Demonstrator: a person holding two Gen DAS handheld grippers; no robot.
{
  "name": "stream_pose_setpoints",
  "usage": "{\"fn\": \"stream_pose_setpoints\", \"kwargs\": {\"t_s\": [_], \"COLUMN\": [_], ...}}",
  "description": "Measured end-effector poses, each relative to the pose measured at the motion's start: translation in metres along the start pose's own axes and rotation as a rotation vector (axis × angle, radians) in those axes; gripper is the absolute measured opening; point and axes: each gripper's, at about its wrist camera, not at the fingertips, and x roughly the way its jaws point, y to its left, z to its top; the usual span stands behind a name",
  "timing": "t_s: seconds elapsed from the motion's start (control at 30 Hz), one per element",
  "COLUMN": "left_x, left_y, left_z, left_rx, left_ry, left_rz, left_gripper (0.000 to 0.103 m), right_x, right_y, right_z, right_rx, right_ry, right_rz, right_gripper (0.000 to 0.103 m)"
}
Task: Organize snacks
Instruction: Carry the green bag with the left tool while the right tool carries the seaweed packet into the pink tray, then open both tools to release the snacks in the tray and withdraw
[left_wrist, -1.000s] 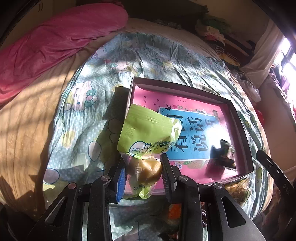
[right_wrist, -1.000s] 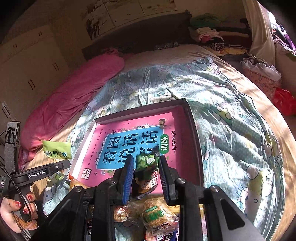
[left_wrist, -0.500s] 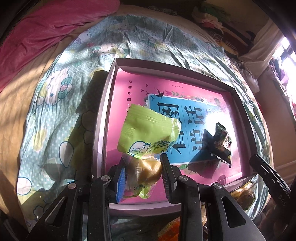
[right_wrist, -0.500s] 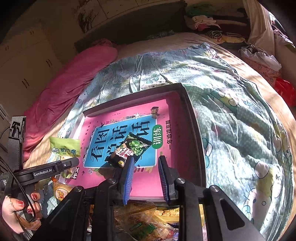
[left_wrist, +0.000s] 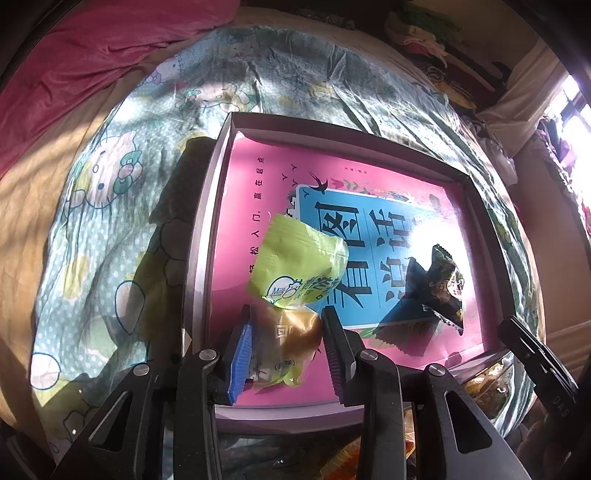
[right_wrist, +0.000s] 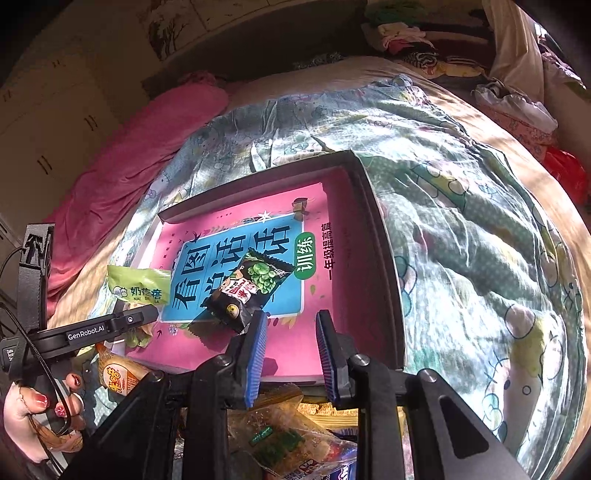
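A shallow box (left_wrist: 207, 236) with a pink and blue printed bottom lies on the bed; it also shows in the right wrist view (right_wrist: 384, 258). My left gripper (left_wrist: 286, 345) is shut on a light-green snack packet (left_wrist: 299, 262) and holds it over the box's near left part; the packet also shows in the right wrist view (right_wrist: 138, 286). A black pea snack packet (right_wrist: 249, 288) lies flat in the box; it also shows in the left wrist view (left_wrist: 443, 284). My right gripper (right_wrist: 288, 350) is open and empty, just in front of the black packet.
More snack packets (right_wrist: 284, 435) lie in a pile at the box's near edge, with an orange one (right_wrist: 118, 376) at the left. A pink quilt (right_wrist: 122, 173) lies at the bed's far left. Clothes (right_wrist: 517, 107) are heaped at the far right.
My right gripper opened, dropped the black packet into the box and drew back. My left gripper carried the green packet from beside the box to over it.
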Motion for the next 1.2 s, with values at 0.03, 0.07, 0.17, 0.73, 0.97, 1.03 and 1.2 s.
{"fn": "stream_pose_setpoints", "kwargs": {"t_s": [0.03, 0.07, 0.17, 0.73, 0.97, 1.03, 1.2], "left_x": [-0.001, -0.003, -0.007, -0.051, -0.070, -0.075, -0.081], "left_y": [0.000, 0.001, 0.003, 0.005, -0.004, -0.006, -0.008], "left_z": [0.000, 0.000, 0.000, -0.009, -0.018, -0.022, -0.030], "left_rx": [-0.001, -0.003, -0.009, -0.012, 0.037, 0.051, 0.076], "left_ry": [-0.003, -0.005, -0.019, -0.102, -0.137, -0.148, -0.157], "left_rz": [0.002, 0.000, -0.004, -0.048, -0.045, -0.036, -0.018], "left_gripper": [0.038, 0.038, 0.040, 0.061, 0.063, 0.063, 0.064], "right_x": [-0.001, -0.002, -0.004, -0.031, -0.044, -0.048, -0.058], "right_y": [0.000, 0.000, 0.000, 0.000, 0.003, 0.005, 0.012], "right_z": [0.000, 0.000, 0.001, -0.002, -0.007, -0.009, -0.012], "right_rx": [-0.002, -0.003, -0.005, -0.017, -0.037, -0.046, -0.080], "right_ry": [-0.003, -0.005, -0.011, -0.076, -0.095, -0.102, -0.120], "right_rz": [-0.001, -0.004, -0.006, -0.030, -0.030, -0.031, -0.044], "right_gripper": [0.028, 0.028, 0.028, 0.047, 0.055, 0.055, 0.060]}}
